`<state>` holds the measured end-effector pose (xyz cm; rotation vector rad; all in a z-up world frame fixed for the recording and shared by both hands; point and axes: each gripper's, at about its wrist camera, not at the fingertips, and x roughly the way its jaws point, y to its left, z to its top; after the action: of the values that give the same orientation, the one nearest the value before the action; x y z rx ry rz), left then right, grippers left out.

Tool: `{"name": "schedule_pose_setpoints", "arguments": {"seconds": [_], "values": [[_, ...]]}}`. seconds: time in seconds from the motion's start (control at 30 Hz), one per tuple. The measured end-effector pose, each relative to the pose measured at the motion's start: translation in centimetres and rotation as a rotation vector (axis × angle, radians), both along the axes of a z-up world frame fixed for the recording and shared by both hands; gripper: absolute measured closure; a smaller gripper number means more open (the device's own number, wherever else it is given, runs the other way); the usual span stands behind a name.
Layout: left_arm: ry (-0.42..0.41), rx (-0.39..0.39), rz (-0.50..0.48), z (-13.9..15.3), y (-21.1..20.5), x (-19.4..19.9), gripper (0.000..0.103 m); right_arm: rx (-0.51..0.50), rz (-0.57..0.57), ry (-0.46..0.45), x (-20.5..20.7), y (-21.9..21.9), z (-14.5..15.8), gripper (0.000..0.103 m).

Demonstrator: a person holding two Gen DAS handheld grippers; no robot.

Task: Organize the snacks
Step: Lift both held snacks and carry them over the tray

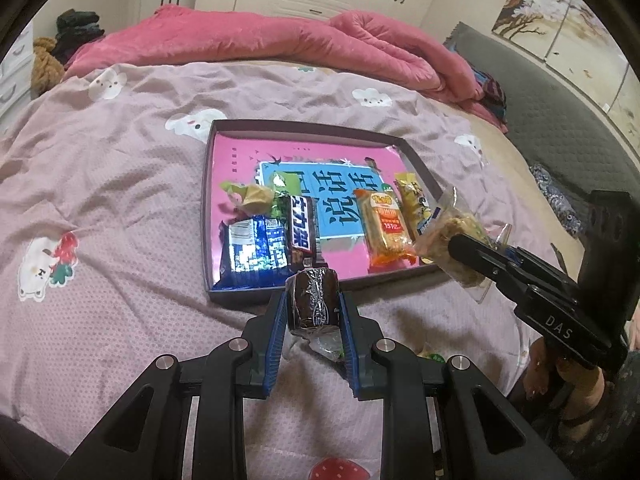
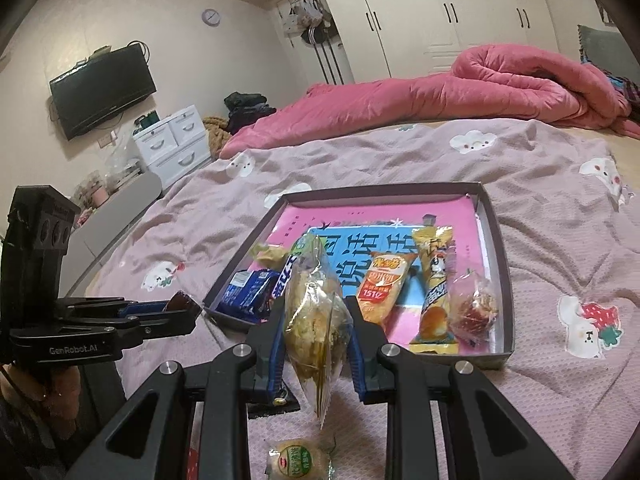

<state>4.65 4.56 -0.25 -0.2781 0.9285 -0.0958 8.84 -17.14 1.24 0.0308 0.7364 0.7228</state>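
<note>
Over bedspread: left gripper (image 1: 313,300) clamped on dark wrapped cake (image 1: 312,302); right gripper (image 2: 316,320) clamped on clear-bagged pastry (image 2: 316,320).

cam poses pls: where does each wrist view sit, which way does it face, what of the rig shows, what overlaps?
Left wrist: behind the left gripper, facing tray and wardrobes; own fingers pinch a dark wrapped snack; right gripper at right.
Right wrist: behind the right gripper, facing tray, TV wall; own fingers pinch a clear-bagged pastry; left gripper at left.
Shared: tray, snacks, pink quilt.
</note>
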Motion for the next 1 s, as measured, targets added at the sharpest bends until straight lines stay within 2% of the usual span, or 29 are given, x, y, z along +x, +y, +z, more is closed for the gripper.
{"name": "schedule_pose_setpoints", "arguments": {"seconds": [0.47,1.0], "values": [[-0.036,-0.013,0.024,1.0,-0.3,2.4,0.076,0.054,-0.126,0.000,2.1,-2.5,0.6,0.076],[-0.021,-0.007,0.010,-0.4,-2.1,5.8,0.076,0.064,-0.179,-0.009,3.2,-3.3,0.7,0.076]]}}
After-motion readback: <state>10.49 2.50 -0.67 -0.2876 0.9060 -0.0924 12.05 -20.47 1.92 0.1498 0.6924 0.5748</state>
